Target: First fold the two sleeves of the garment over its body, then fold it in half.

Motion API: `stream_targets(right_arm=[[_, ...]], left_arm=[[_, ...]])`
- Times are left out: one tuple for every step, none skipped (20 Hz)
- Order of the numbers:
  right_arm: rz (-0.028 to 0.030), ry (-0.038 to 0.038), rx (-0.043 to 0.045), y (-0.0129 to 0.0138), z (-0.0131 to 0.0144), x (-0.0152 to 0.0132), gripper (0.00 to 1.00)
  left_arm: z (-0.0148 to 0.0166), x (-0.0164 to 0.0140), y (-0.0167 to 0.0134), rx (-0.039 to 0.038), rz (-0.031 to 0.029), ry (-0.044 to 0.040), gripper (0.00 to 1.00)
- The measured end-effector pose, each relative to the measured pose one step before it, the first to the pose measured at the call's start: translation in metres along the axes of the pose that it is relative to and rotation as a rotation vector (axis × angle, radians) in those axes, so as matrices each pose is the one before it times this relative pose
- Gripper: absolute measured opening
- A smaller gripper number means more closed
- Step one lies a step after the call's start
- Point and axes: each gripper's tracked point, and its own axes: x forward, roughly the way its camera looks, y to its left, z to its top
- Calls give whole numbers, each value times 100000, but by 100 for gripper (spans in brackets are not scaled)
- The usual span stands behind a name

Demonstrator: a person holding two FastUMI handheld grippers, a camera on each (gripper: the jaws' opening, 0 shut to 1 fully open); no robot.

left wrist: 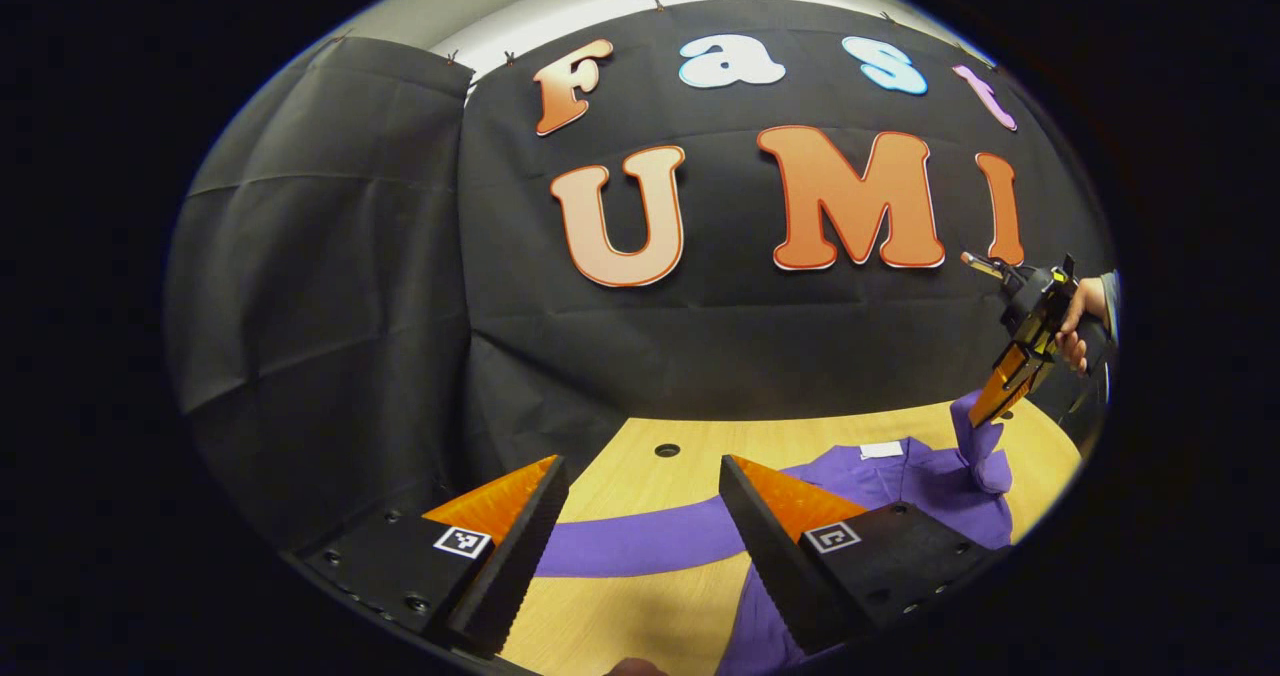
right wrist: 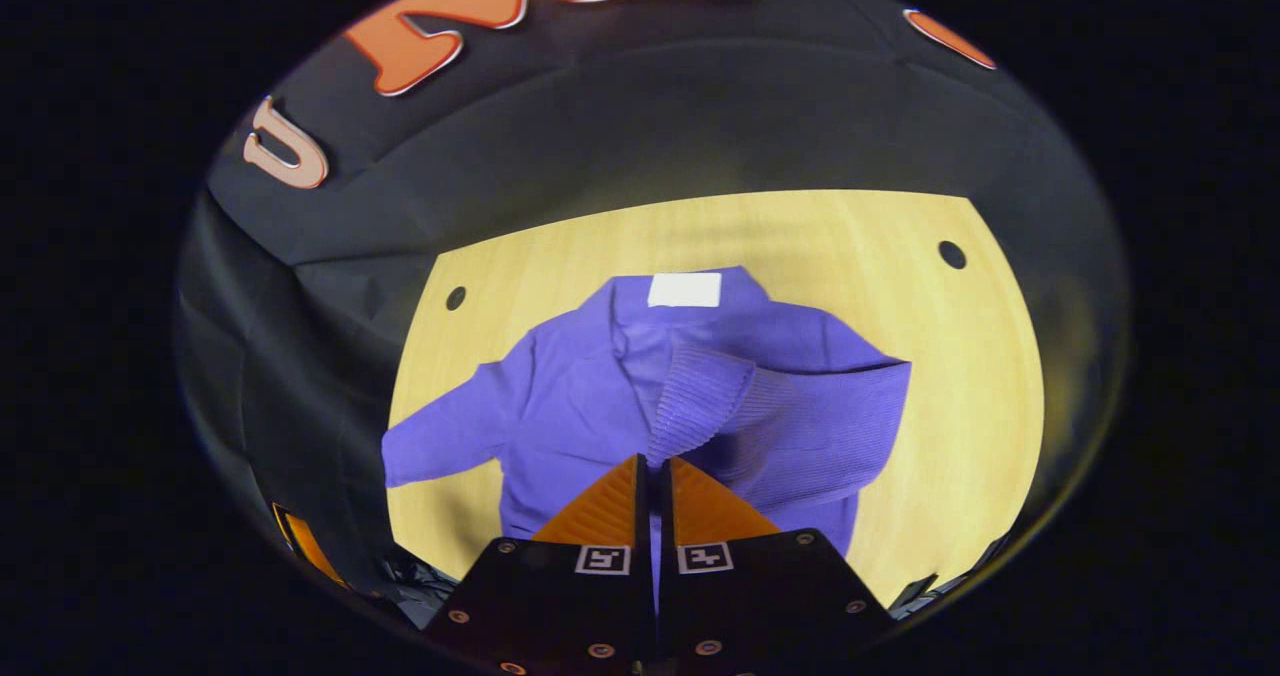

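Your right gripper point(right wrist: 653, 468) has its jaws closed nearly together on the ribbed cuff point(right wrist: 700, 396) of the right sleeve point(right wrist: 810, 416), and you are holding that cuff lifted above the purple sweater point(right wrist: 580, 396). In the right gripper view the sleeve arches from the shoulder at about 3 o'clock of the garment back over the chest toward your fingers at 6 o'clock. The sweater lies flat on the wooden table point(right wrist: 980, 356), its collar at 12 o'clock with a white label point(right wrist: 684, 290) showing inside the neck. The left sleeve point(right wrist: 440, 441) runs out flat toward 8 o'clock, unfolded, resting on the tabletop.

Your left gripper point(left wrist: 640, 516) hangs with its jaws wide apart and nothing between them, above the table near the left sleeve point(left wrist: 640, 546), which crosses the gap between its fingers. In the left gripper view your right gripper point(left wrist: 1000, 396) sits at 3 o'clock, held by a hand point(left wrist: 1075, 321), with the purple cuff point(left wrist: 975, 436) pinched at its tip and the fabric drawn up off the sweater's body point(left wrist: 900, 481). A round hole point(left wrist: 667, 450) marks the table near its far edge.
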Motion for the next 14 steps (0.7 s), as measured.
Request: stream_targets(right_arm=[[1823, 562, -340, 1468, 61, 542, 2], [1246, 837, -499, 1051, -95, 493, 3], [1303, 199, -668, 999, 29, 457, 2], [1228, 120, -894, 974, -60, 418, 2], [1456, -120, -883, 880, -22, 331, 2], [1664, -271, -549, 1048, 12, 296, 2], [1550, -367, -743, 940, 91, 325, 2], [618, -535, -27, 550, 59, 230, 3], [1012, -1017, 296, 561, 226, 325, 2], [683, -711, 1235, 486, -11, 185, 2], [678, -1070, 526, 471, 130, 194, 2], [994, -810, 798, 275, 4, 30, 4], [1738, -1762, 70, 480, 279, -341, 5], [1761, -1463, 110, 475, 143, -12, 9]], left_arm=[[-177, -96, 645, 228, 565, 498, 98], [-206, 32, 495, 246, 728, 208, 98], [-227, -22, 437, 353, 392, 498, 97], [-71, 154, 475, 418, 527, 275, 97], [-238, 137, 318, 333, 273, 424, 98], [-169, 198, 267, 259, 143, 473, 98], [-326, 251, 313, 227, -6, 553, 98], [-282, 127, 256, 256, -40, 755, 98], [-402, 246, 145, 252, -17, 824, 98], [-326, 270, 181, 339, -140, 962, 98], [-318, 263, 100, 337, -249, 534, 98], [-210, 229, 96, 502, -269, 464, 97], [-331, 219, -58, 543, -399, 491, 98], [-148, 192, 48, 673, -310, 410, 98]])
